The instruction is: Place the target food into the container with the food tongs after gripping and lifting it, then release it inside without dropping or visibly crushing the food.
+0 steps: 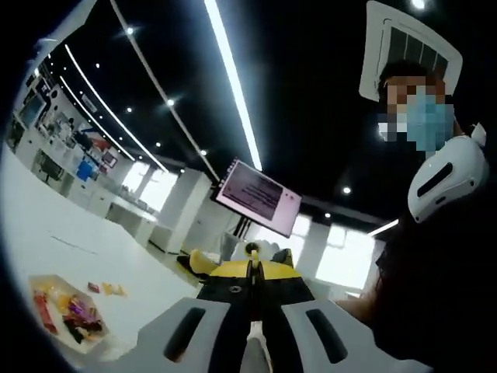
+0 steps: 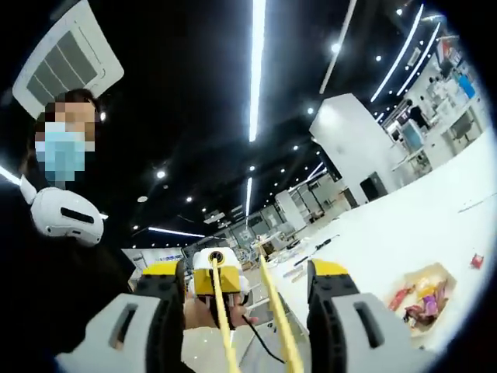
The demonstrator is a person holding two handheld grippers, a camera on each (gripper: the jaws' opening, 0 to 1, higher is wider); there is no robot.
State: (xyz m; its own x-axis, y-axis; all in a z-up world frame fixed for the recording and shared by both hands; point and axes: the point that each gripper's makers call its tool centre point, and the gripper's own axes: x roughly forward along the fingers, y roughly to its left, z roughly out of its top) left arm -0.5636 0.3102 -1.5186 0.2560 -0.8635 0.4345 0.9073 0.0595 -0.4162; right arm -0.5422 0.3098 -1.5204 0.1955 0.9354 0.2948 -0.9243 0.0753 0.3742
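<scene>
One tray of snacks on the white table, contents too blurry to count. One pair of yellow tongs sits between the right gripper's wide-apart jaws, arms spread, gripping nothing. Left gripper is closed tight.

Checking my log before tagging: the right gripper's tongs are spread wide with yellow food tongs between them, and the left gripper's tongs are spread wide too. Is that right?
Not quite. The left gripper has its tongs shut together, as the left gripper view shows. The rest holds: the right gripper has its tongs spread wide, with the yellow food tongs running between them.

Both views tilt up toward the ceiling lights, low over the white table; each sees the snack tray near a table edge
</scene>
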